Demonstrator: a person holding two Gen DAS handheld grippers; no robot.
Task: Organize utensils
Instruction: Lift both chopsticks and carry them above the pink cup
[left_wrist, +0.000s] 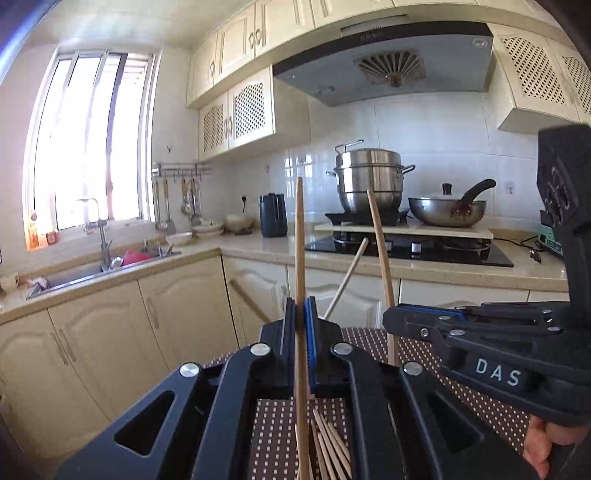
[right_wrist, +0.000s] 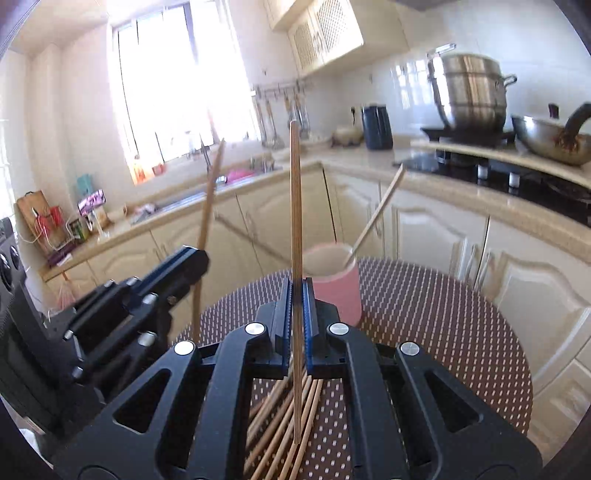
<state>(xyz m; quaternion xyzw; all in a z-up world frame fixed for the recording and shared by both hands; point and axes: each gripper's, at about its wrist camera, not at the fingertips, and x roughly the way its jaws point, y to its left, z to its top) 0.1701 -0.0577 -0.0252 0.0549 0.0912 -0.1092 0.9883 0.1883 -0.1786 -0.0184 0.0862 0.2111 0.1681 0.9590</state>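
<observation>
Just this side of the pink cup (right_wrist: 338, 291), I have both tools loaded: the left gripper (left_wrist: 300, 332) is clamped on a chopstick (left_wrist: 300, 266) held upright, and the right gripper (right_wrist: 295, 314) is pinched on another chopstick (right_wrist: 295, 206), also upright. One stick (right_wrist: 373, 218) already leans in the cup. The loose pile (right_wrist: 280, 417) lies on the dotted mat (right_wrist: 443, 314), nearer me than the cup. I judge the step in hand is dropping these two in. To do it well, I should carry each stick's lower end over the rim, keep it vertical, and let go only once the tip is inside. The cup's far rim looks hidden, so I would approach from its near side.
</observation>
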